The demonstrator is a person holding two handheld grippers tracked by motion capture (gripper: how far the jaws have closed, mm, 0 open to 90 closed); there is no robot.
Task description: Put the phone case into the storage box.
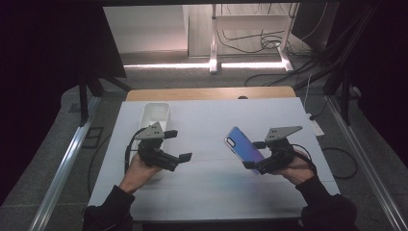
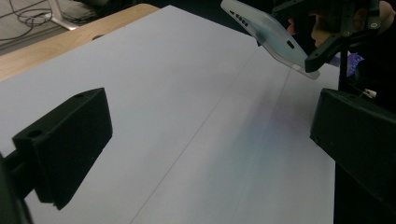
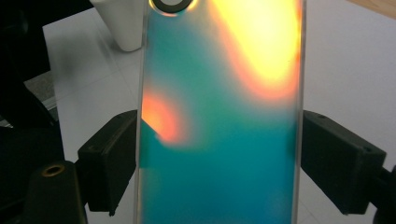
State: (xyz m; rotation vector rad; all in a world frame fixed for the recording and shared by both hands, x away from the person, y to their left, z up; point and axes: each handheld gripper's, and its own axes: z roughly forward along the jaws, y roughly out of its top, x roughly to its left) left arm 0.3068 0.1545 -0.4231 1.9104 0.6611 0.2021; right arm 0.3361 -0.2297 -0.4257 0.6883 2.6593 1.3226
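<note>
The flat rectangular phone with an iridescent blue-to-violet glossy back (image 1: pixel 244 147) is held clear of the surface, over its right half and nearer the front edge than the back. It is tilted, with the camera end raised and pointing toward the back-left. The right gripper (image 1: pixel 251 155) clamps it across its width: in the right gripper view, the two black pads press on the phone's (image 3: pixel 219 121) long edges at mid-length. The right hand (image 1: pixel 296 169) comes in from the front-right corner, forearm in a dark sleeve.

The left gripper (image 1: pixel 177 144) stands over the left half of the surface, jaws wide apart with nothing between them, aimed to the right toward the phone. In the left gripper view, the phone (image 2: pixel 268 35) appears at the upper right. The left hand (image 1: pixel 139 168) holds the gripper body from below.

The smooth matte white sheet (image 1: pixel 202 192) covers a light wooden table (image 1: pixel 207 93). A white rounded oblong plastic tray (image 1: pixel 154 115) lies near the back-left corner. Beyond the table: grey floor, cables and a white frame.
</note>
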